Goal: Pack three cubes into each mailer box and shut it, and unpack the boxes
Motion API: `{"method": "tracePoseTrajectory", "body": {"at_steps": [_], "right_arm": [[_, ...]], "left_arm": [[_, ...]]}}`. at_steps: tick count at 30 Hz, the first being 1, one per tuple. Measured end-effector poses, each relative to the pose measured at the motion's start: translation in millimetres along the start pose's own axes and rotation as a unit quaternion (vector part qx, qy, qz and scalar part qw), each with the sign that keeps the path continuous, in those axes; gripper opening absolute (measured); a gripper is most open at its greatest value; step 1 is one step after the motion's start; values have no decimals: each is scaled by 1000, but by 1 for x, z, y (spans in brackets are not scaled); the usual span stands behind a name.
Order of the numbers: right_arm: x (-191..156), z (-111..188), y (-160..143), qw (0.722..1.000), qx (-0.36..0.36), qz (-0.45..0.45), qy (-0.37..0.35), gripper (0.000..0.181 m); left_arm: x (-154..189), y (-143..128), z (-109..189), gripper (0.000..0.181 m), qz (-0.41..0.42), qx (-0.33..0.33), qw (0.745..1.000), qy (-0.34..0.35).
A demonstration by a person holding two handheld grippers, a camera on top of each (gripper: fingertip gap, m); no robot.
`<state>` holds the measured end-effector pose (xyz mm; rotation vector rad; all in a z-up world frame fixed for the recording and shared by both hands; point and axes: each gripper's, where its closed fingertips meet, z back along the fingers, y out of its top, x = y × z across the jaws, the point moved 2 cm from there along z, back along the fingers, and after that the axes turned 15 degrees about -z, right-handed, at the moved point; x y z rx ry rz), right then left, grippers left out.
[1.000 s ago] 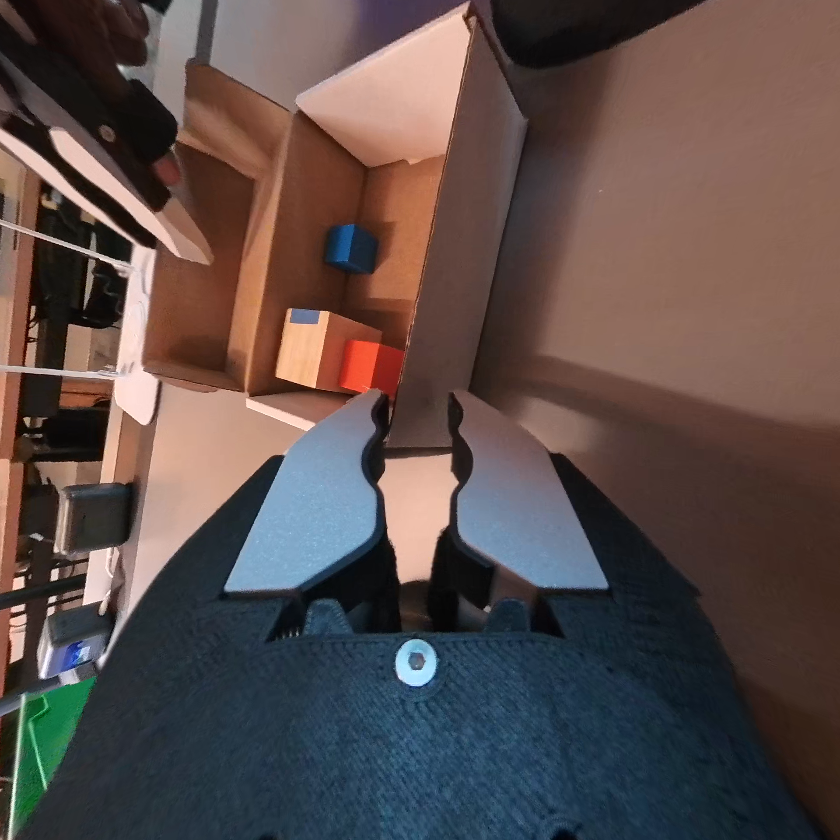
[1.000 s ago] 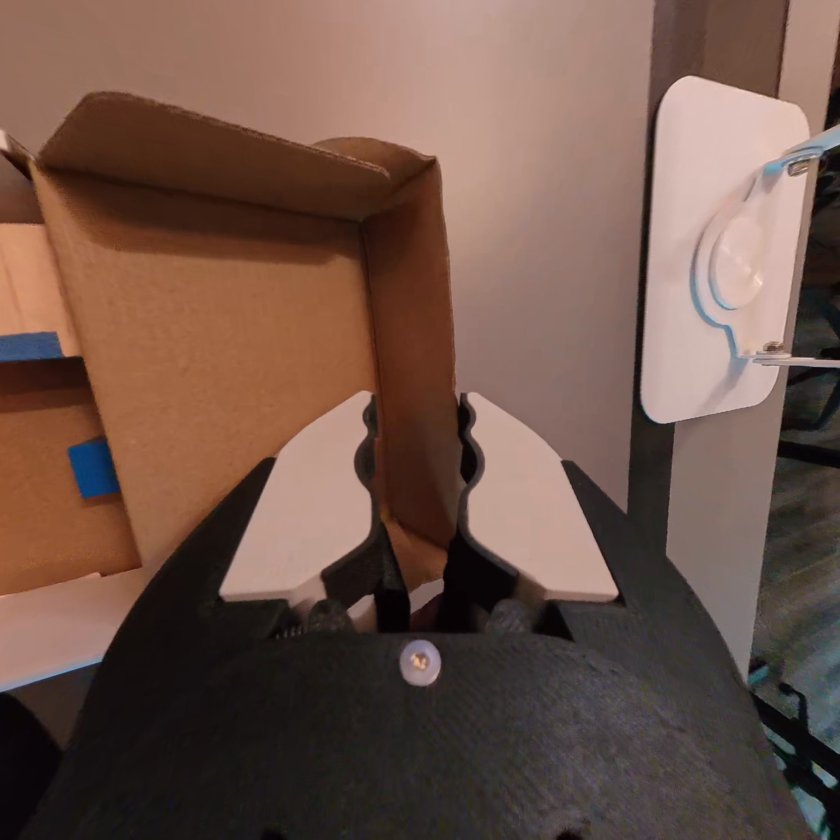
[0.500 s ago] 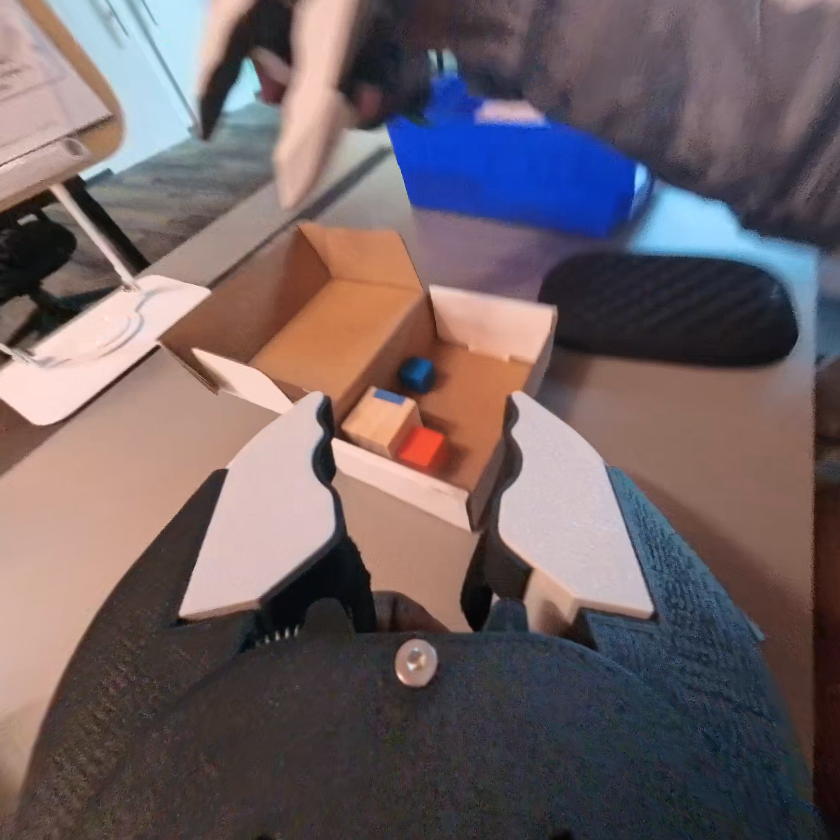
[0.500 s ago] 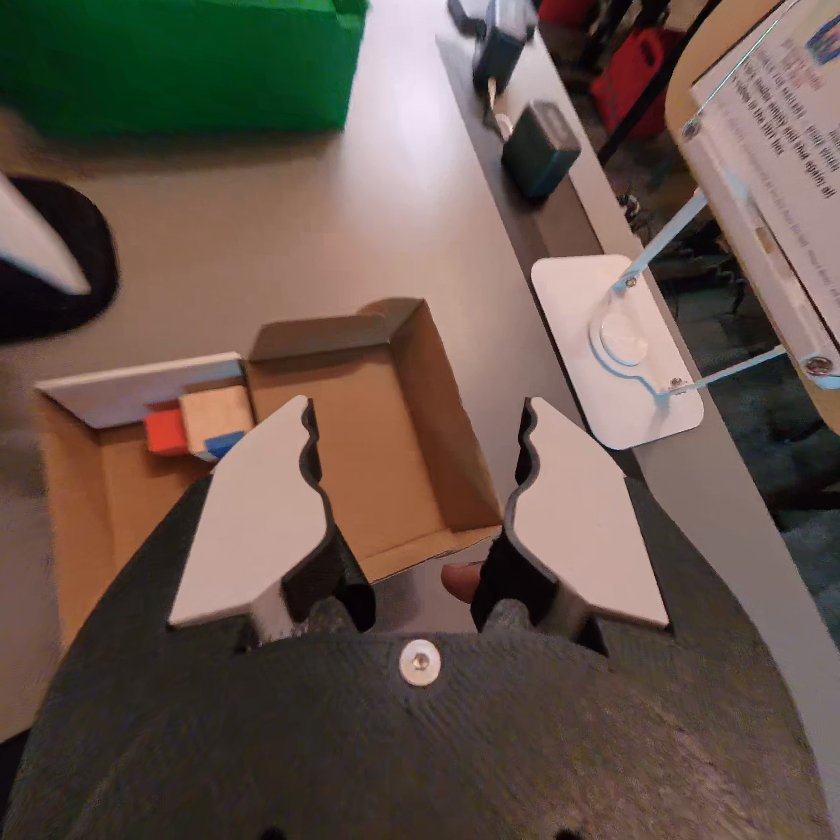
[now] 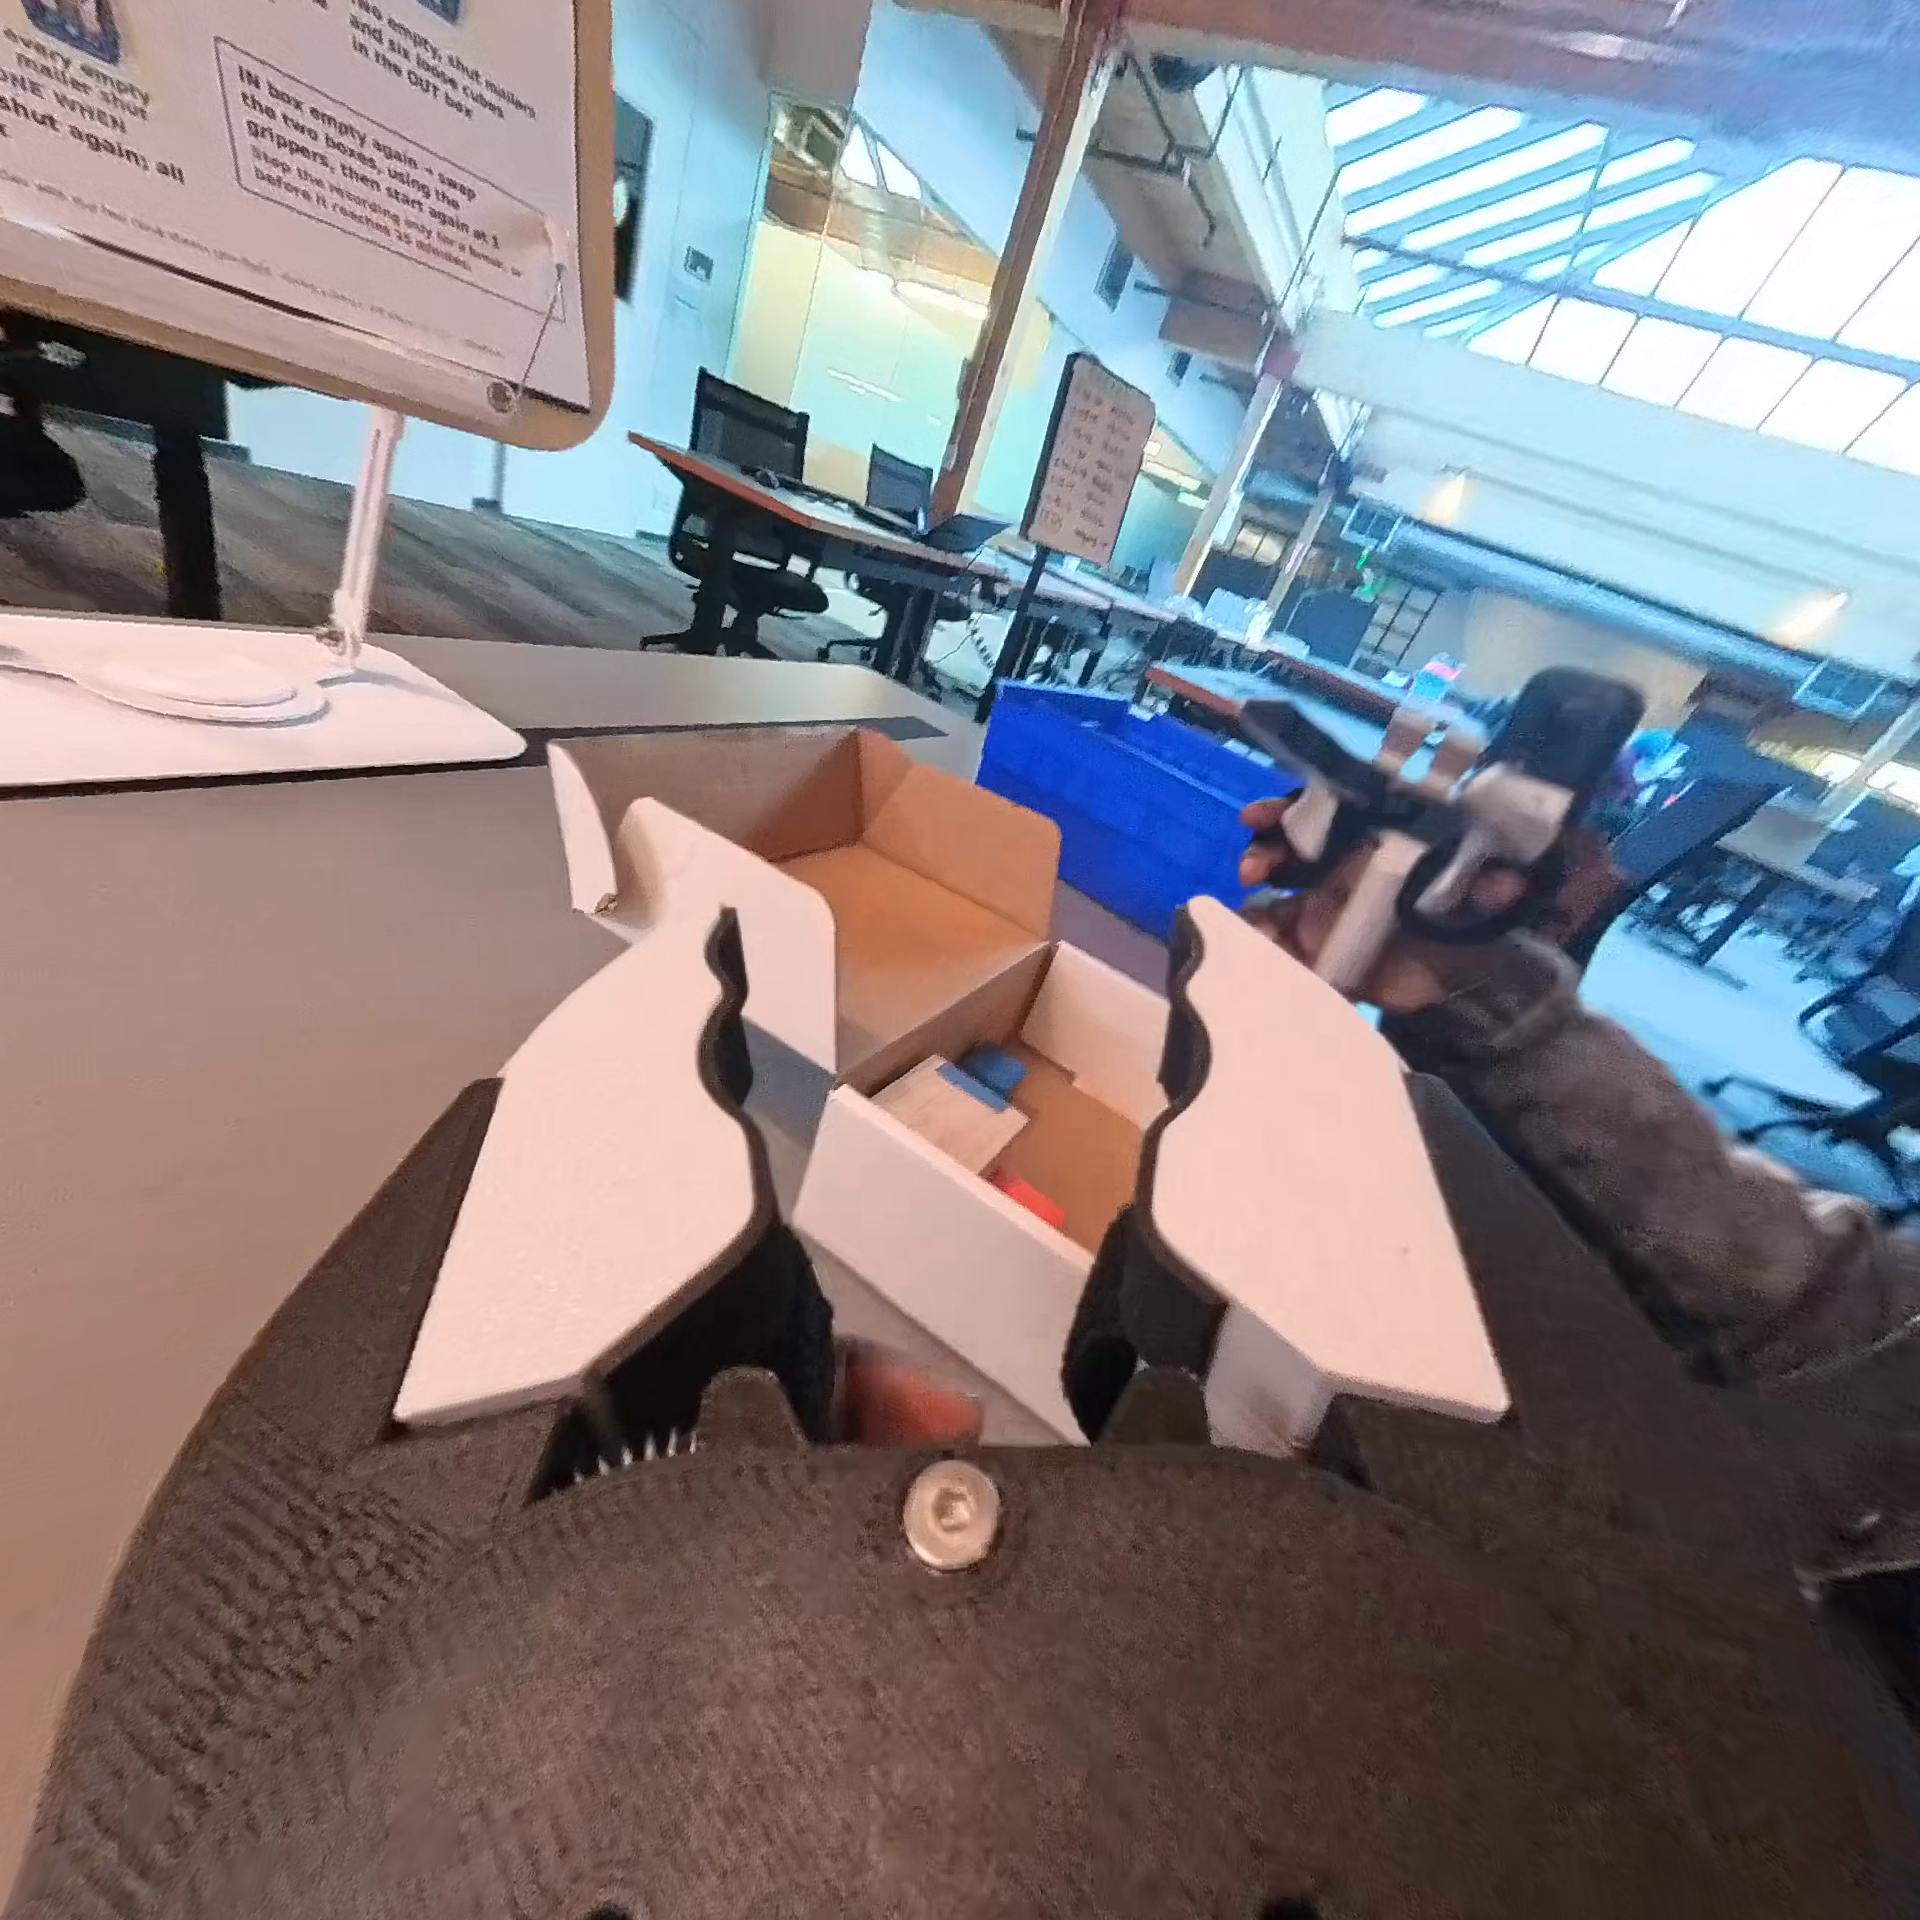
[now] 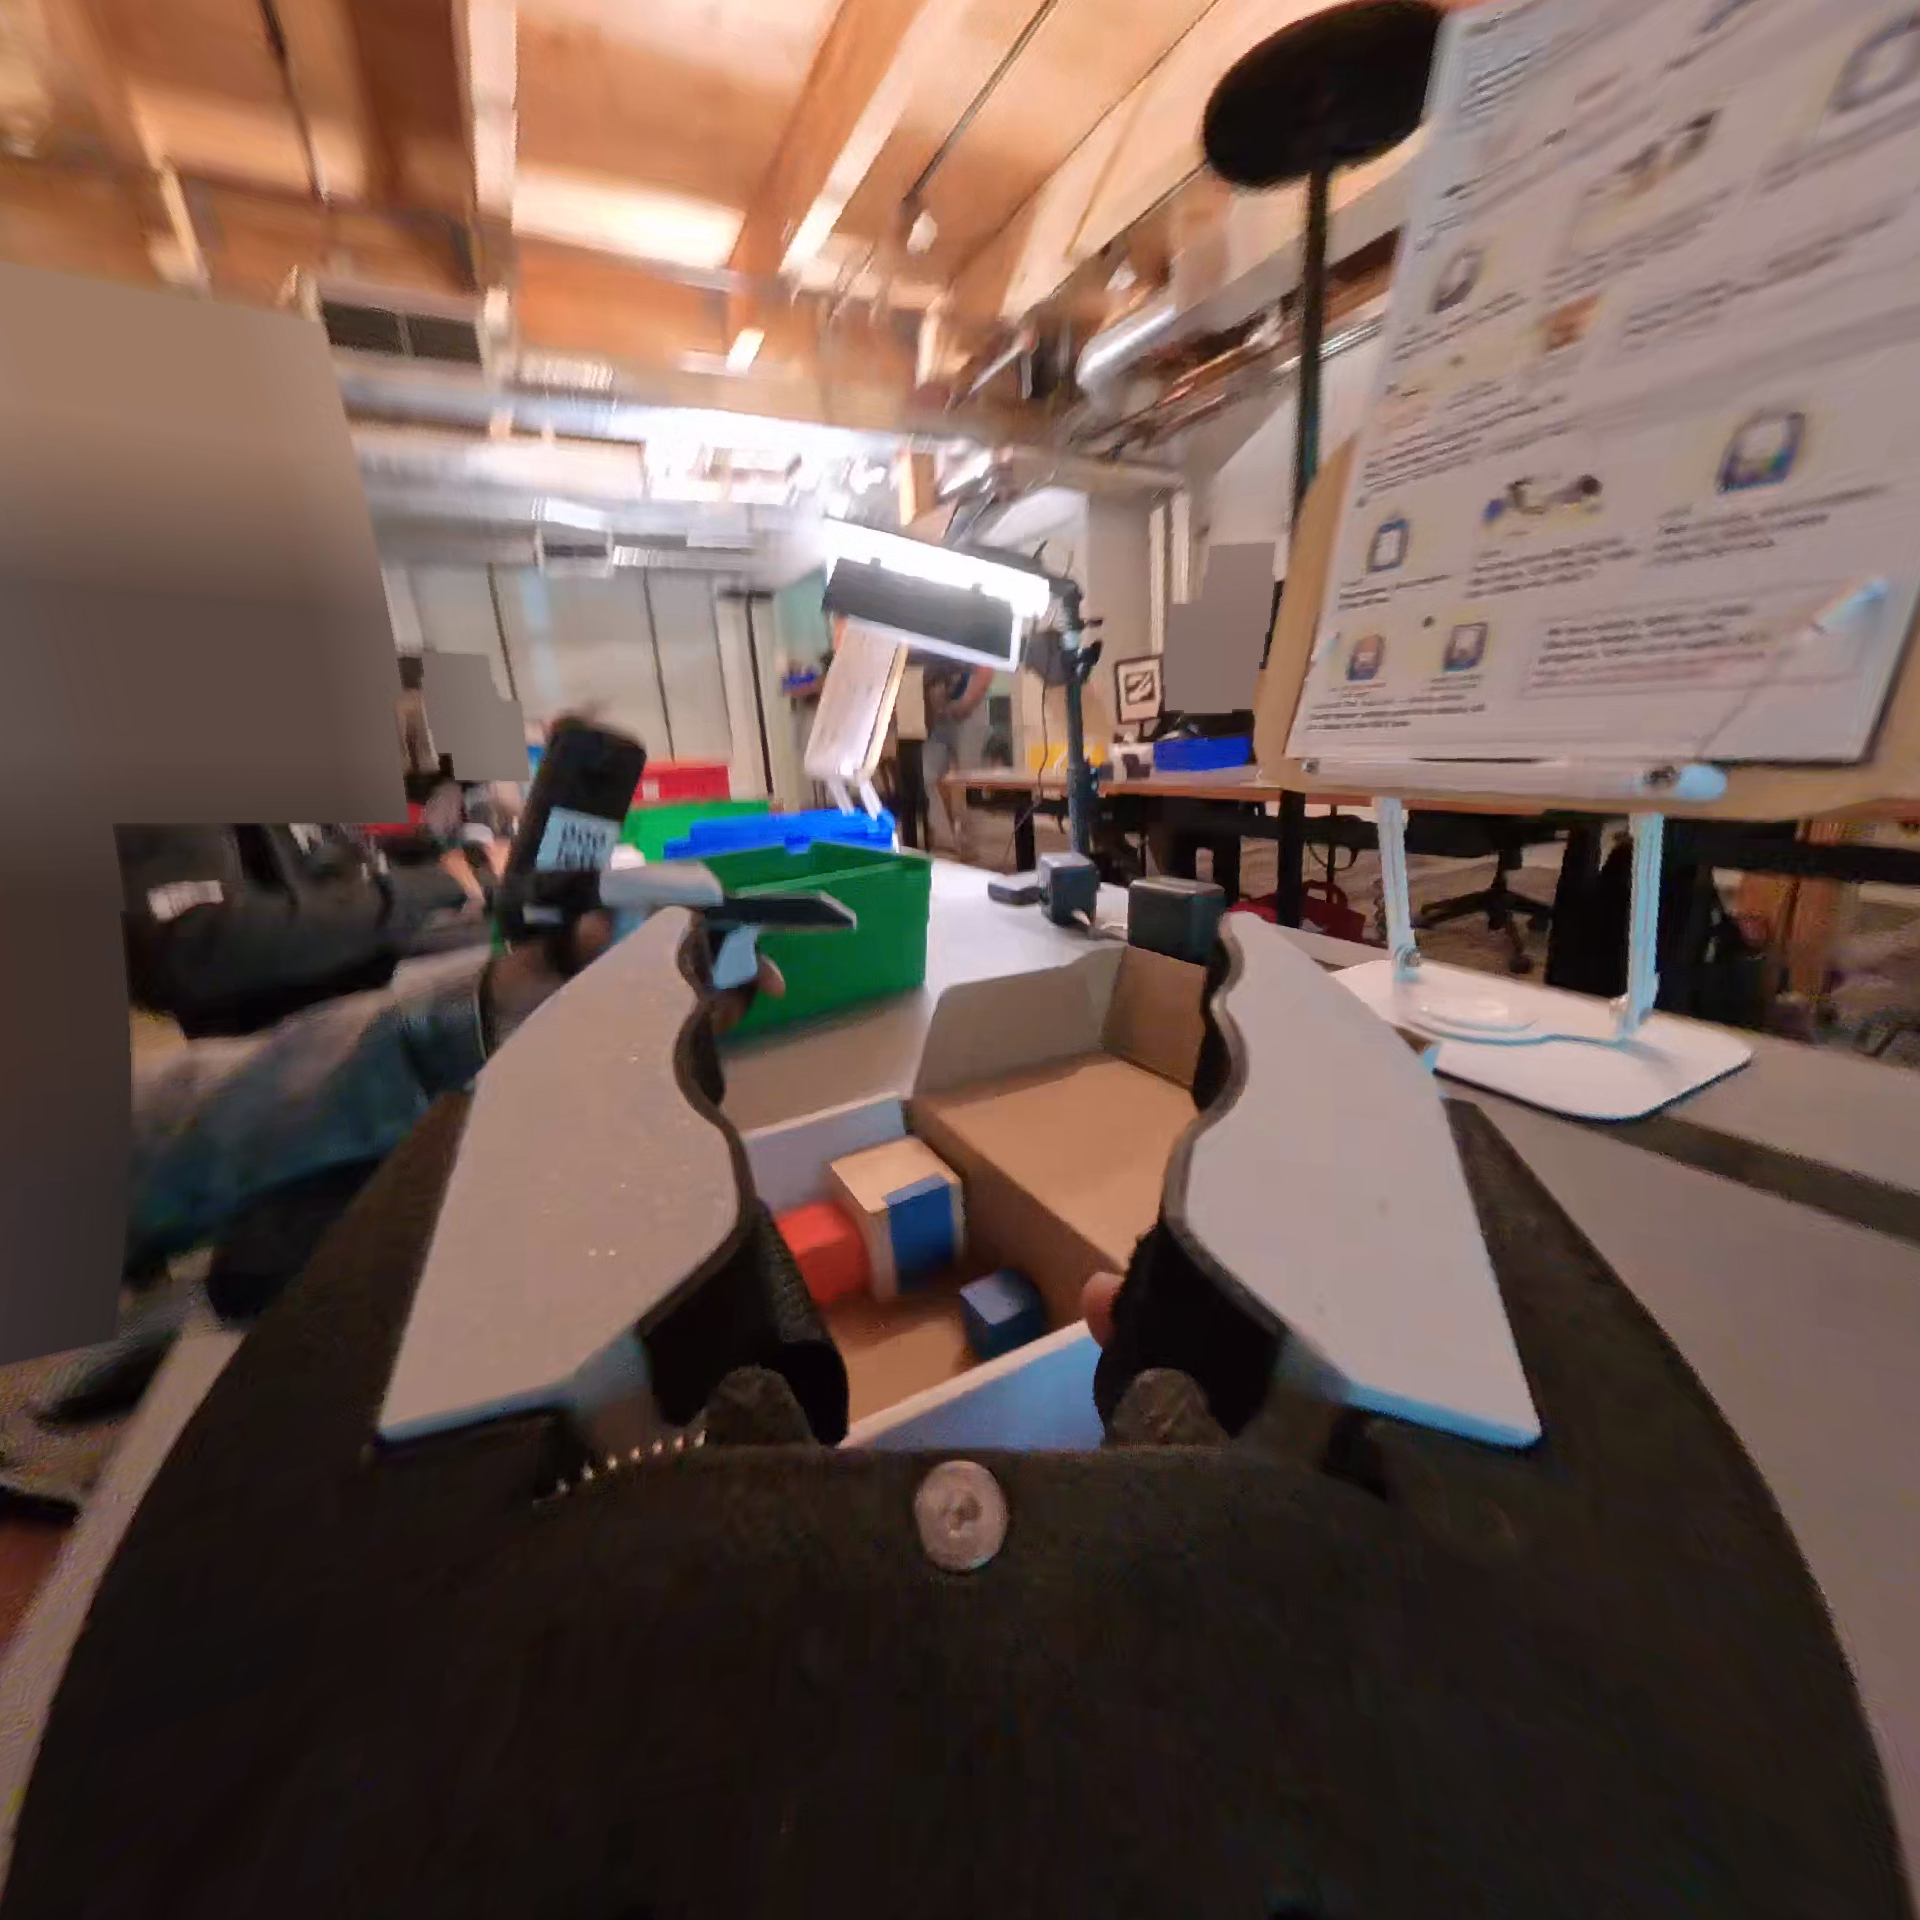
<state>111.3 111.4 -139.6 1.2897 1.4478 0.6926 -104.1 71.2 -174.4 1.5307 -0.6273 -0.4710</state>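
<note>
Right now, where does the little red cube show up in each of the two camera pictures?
Left wrist view: the red cube peeks over the mailer box's near white wall, low centre, between the open jaws.
Right wrist view: the red cube sits in the box's left corner, left of centre, touching the wooden cube.
Shared landmark: the wooden cube with a blue patch, right beside it.

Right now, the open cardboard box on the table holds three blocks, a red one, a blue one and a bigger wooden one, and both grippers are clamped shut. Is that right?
Not quite. The box is open and does hold a red block, a blue block and a bigger wooden block, but both grippers are open: the right gripper in the right wrist view and the left gripper in the left wrist view hold nothing.
</note>
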Motion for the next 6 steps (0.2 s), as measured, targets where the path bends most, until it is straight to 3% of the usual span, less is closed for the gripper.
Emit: {"method": "tracePoseTrajectory", "body": {"at_steps": [3, 6], "right_arm": [[-8, 0, -4, 999, -7, -31, 24, 97], [-2, 2, -6, 1000, -15, -10, 5, 97]], "left_arm": [[4, -6, -4, 80, -56, -42, 998, -1], [30, -20, -9, 71, -123, -152, 977, -81]]}}
